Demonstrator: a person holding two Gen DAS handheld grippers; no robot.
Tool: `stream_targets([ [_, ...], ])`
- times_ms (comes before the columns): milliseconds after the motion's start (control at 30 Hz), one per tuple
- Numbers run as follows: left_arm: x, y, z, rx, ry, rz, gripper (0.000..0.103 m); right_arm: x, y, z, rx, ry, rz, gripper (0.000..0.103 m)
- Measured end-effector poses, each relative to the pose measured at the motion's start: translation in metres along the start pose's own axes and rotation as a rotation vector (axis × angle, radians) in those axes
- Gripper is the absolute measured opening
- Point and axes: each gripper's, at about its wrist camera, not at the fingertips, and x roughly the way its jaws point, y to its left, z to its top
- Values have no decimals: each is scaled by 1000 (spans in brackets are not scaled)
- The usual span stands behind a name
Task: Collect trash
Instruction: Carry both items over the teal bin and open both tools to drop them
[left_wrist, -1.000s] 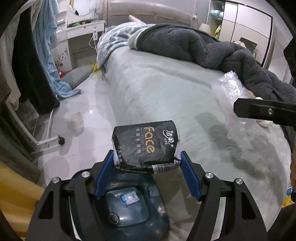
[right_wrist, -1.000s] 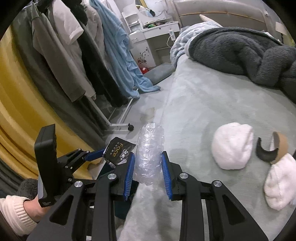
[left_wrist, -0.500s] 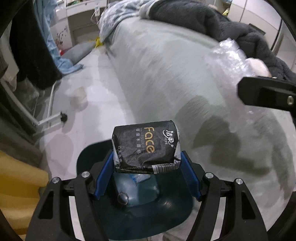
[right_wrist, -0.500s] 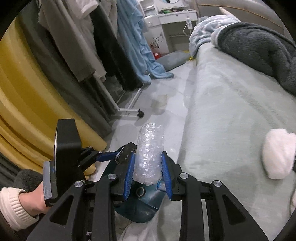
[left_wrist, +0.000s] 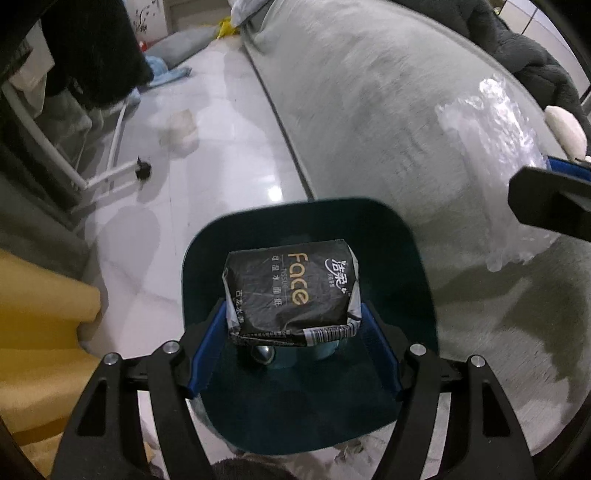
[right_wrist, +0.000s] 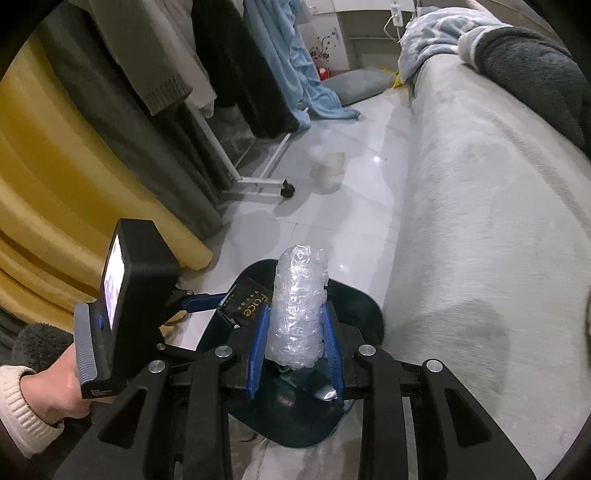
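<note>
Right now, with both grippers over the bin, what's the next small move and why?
Probably open the left gripper: its black tissue pack hangs directly over the dark teal trash bin, so it should drop in. The right gripper could then release its crumpled plastic wrap.

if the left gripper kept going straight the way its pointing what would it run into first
Probably the dark teal bin: the left gripper, shut on the black tissue pack, points steeply down into its open mouth. How far the bin's bottom lies is hard to judge.
</note>
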Motion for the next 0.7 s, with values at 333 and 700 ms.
stream_targets([
  [333, -2, 26, -4, -54, 39, -22, 83, 36, 12, 5, -15, 85, -14, 30],
  [700, -27, 57, -3, -95, -55, -32, 84, 79, 17, 1, -10, 189, -50, 30],
])
